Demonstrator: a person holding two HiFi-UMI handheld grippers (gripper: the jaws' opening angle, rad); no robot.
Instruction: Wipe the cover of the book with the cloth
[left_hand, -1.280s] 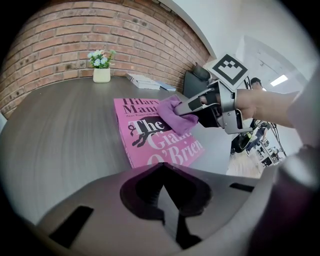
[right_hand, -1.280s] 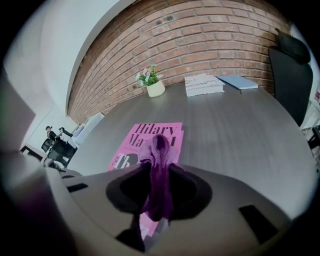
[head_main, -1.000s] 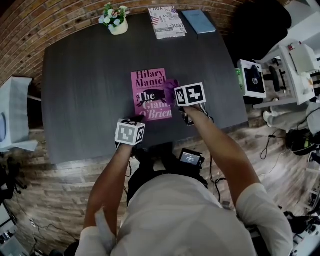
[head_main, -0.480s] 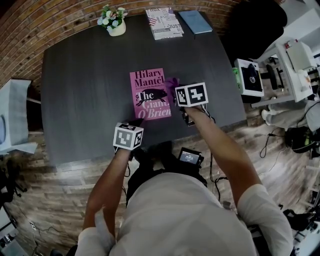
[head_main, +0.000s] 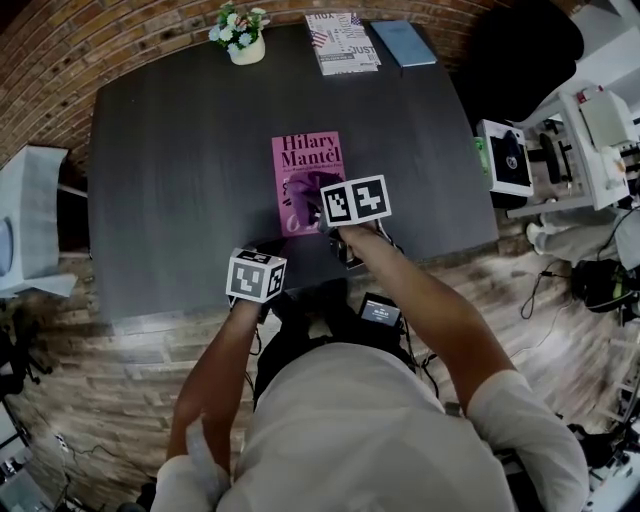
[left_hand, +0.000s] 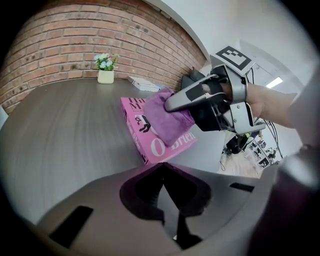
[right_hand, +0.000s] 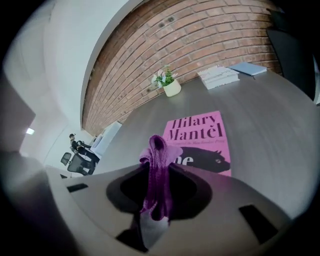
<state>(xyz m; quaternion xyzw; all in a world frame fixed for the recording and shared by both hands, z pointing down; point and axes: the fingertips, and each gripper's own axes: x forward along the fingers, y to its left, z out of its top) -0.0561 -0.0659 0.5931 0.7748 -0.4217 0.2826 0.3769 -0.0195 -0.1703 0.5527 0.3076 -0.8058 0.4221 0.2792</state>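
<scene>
Purple cloth (left_hand: 170, 120), clenched in the right hand-held gripper (right_hand: 156, 155), has slid left onto the book (head_main: 305, 150), so wiping is under way; the left hand-held gripper (left_hand: 161, 167) stays closed, empty.

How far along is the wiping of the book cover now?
Done: the right gripper grips the purple cloth and has it on the pink paperback book. In hand: the cloth covers the lower half. Left: perhaps the uncovered upper half. The left gripper is shut, empty.
</scene>
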